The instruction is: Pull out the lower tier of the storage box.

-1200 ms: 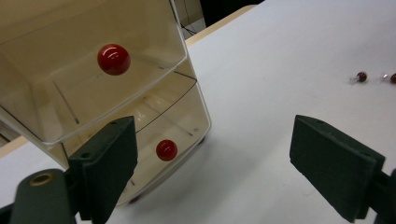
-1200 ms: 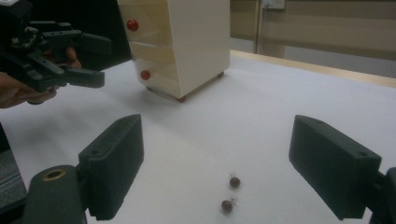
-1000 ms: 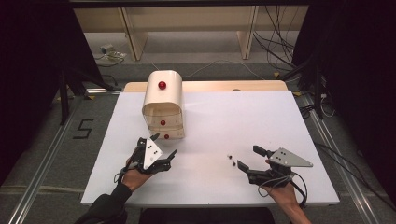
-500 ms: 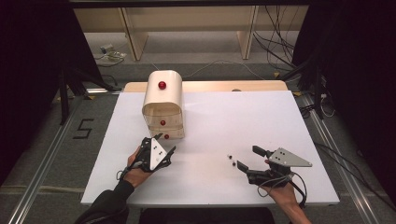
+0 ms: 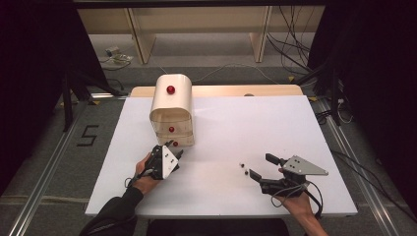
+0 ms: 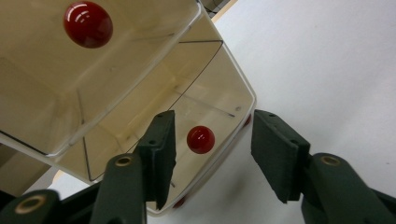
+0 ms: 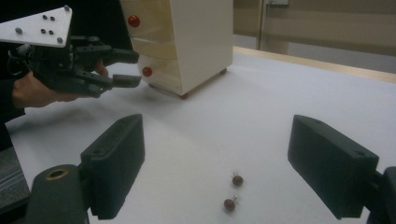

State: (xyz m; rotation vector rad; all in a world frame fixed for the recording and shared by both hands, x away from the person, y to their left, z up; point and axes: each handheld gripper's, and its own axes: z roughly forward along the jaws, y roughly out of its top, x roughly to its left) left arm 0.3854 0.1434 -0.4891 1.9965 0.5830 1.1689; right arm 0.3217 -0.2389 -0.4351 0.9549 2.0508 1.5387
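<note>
Nearest the person, the right gripper rested low over the front of the white table, its jaws spread wide with nothing between them. Just ahead of it lay two small dark beads side by side on the bare tabletop, in line with the gap between the jaws but apart from both.

Farther left, the left gripper was held in a hand at the foot of a small cream drawer chest. Its jaws had just been closing and stood half spread on either side of the lowest red knob, the pads not yet pressing on it.

The chest stood upright toward the back left of the table. A middle knob sat above the lowest one, and a larger top knob sat on the rounded upper front.
</note>
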